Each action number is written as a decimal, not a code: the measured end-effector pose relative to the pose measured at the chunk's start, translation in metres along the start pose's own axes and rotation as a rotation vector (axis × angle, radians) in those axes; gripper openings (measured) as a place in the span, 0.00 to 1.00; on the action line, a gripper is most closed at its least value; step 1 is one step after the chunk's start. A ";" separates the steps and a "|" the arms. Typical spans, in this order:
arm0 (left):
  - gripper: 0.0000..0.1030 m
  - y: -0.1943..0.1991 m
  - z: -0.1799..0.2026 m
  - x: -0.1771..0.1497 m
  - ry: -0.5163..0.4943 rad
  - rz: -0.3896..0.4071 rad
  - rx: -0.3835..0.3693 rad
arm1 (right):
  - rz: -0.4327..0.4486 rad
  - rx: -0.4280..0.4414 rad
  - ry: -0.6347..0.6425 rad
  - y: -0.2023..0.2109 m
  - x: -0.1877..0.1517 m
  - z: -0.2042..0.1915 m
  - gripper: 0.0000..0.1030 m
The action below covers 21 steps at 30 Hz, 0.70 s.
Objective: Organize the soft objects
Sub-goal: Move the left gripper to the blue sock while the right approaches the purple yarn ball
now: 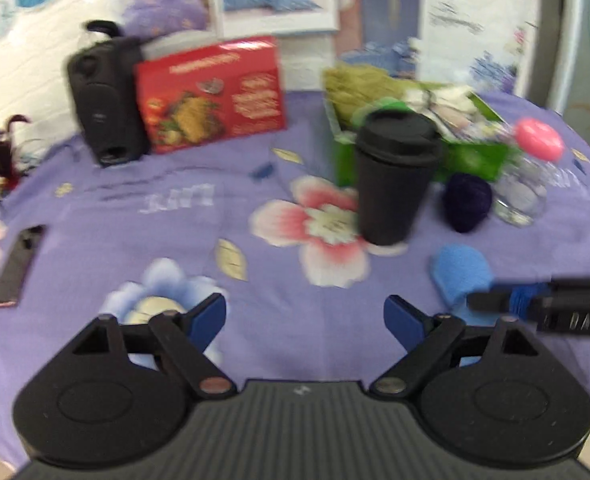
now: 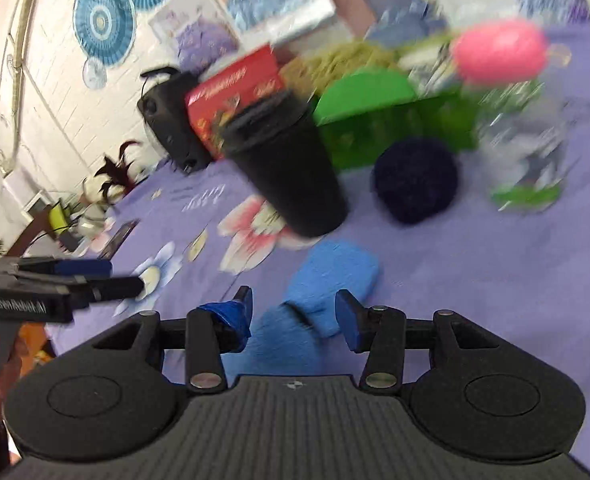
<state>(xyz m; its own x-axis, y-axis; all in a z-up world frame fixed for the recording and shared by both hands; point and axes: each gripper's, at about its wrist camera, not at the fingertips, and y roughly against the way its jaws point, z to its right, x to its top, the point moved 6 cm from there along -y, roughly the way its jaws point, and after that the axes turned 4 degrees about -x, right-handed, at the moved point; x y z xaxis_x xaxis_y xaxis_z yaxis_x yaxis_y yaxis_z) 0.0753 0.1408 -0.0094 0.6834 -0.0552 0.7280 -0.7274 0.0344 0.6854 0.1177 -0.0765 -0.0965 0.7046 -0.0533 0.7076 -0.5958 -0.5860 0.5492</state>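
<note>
Blue-padded fingers [image 1: 209, 316] on my left gripper [image 1: 305, 316] stand wide apart, nothing between them, only the smooth lilac flower-print cloth [image 1: 199, 220] below. My right gripper [image 2: 293, 314] has its jaws parted a moderate way; a fuzzy, light blue soft piece [image 2: 331, 276], rounded like a mitt, lies on the cloth just ahead of them, and its near end reaches into the gap. Motion blur hides whether the pads touch it.

From the left view, that blue piece sits at 4 o'clock. Matte black tapered cup [image 1: 395, 176] with lid stands upright at 1 o'clock. Beside it, at 2 o'clock: dark navy yarn-like ball [image 1: 467, 200], round and woolly, then a clear jar [image 1: 523, 188] with glossy pink lid. Behind the cup, green box [image 1: 471, 158] holding shaggy olive fabric [image 1: 355, 84]. Red printed carton [image 1: 215, 96] and black rounded speaker [image 1: 103, 100] at 11 o'clock.
</note>
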 end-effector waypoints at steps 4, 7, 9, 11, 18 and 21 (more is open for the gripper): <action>0.88 0.014 -0.039 0.007 0.070 0.047 0.077 | 0.008 0.058 0.076 -0.025 0.004 -0.042 0.31; 0.88 0.013 -0.059 0.005 0.124 0.043 0.099 | 0.074 0.077 0.136 -0.014 0.027 -0.057 0.29; 0.88 0.009 -0.068 0.001 0.149 0.033 0.090 | 0.122 -0.042 0.227 0.003 0.037 -0.049 0.29; 0.88 0.001 -0.074 -0.001 0.167 0.022 0.083 | 0.149 -0.213 0.312 0.013 0.048 -0.029 0.29; 0.88 -0.024 -0.075 -0.010 0.170 -0.047 0.073 | 0.114 -0.406 0.502 -0.024 0.081 0.001 0.30; 0.88 -0.028 -0.075 -0.014 0.174 -0.060 0.071 | 0.109 -0.428 0.482 -0.042 0.083 0.012 0.30</action>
<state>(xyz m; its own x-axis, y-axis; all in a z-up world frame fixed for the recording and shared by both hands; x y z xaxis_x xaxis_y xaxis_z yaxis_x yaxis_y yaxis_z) 0.0906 0.2154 -0.0372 0.7218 0.1180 0.6820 -0.6834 -0.0345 0.7293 0.2056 -0.0663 -0.0665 0.4386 0.3325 0.8349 -0.8252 -0.2190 0.5207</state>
